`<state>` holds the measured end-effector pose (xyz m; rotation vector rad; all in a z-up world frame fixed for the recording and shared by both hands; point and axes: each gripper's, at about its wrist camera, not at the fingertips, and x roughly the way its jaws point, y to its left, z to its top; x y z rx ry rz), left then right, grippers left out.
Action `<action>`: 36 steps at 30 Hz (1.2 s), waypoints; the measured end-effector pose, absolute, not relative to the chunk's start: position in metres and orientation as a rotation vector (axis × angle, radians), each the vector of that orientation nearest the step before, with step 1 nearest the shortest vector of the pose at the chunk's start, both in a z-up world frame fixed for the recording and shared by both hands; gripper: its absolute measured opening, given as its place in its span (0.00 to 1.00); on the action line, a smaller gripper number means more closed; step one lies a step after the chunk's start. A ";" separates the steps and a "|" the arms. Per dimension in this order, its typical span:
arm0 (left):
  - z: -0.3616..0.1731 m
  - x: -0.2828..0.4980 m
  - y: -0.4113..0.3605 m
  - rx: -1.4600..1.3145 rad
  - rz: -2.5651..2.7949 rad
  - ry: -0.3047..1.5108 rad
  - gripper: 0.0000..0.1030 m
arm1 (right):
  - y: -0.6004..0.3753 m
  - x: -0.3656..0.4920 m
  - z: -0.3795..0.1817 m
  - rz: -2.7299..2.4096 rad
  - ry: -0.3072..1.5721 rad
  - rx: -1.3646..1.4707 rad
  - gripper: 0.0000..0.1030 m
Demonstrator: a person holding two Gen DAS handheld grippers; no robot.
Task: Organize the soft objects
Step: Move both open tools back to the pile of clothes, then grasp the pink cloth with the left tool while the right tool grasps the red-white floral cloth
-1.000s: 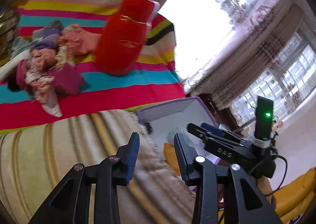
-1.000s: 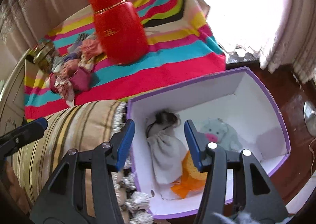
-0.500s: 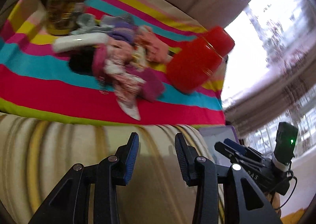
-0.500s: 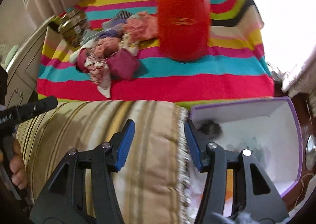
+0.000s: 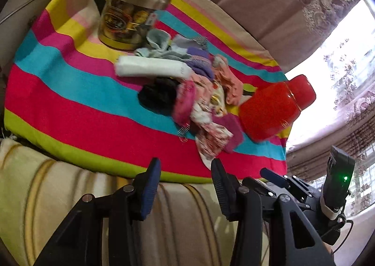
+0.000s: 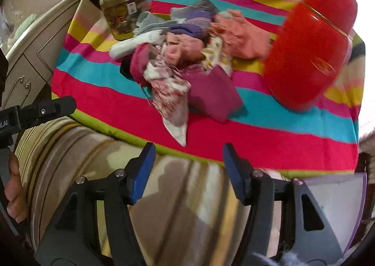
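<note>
Ahead now, sock pile (image 5: 187,87), box (image 6: 337,198) sidelined.

A: Purple box (image 6: 337,207): only a corner shows, rest cut by frame edge, contents hidden.
B: Red jar (image 6: 311,40) smeared w/ blur (label unreadable). Black cloth (image 5: 159,96) mostly buried under pile.

Striped cloth (image 5: 70,101) covers the surface, centre frame. On it: glass jar (image 5: 131,10) upper left, red container (image 5: 274,111) right, heap of small clothes (image 5: 187,87) between them. Beige striped cushion (image 5: 58,195) along the lower edge.
</note>
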<state>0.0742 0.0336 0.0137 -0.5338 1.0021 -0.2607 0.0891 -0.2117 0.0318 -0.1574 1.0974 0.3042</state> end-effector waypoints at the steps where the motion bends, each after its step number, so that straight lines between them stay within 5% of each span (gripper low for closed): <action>1: 0.013 0.077 0.038 -0.531 -0.255 1.003 0.46 | -0.207 0.094 0.031 0.305 1.091 -0.164 0.62; 25: -0.001 0.153 0.035 -0.493 -0.315 1.034 0.47 | -0.143 0.186 -0.017 0.375 1.117 -0.254 0.61; 31: -0.015 0.177 0.019 -0.519 -0.342 1.063 0.47 | -0.148 0.194 -0.024 0.386 1.128 -0.201 0.32; 35: -0.025 0.191 0.007 -0.521 -0.346 1.088 0.46 | -0.160 0.193 -0.022 0.385 1.117 -0.129 0.23; 36: -0.027 0.194 0.004 -0.516 -0.347 1.089 0.40 | -0.162 0.193 -0.021 0.385 1.114 -0.117 0.22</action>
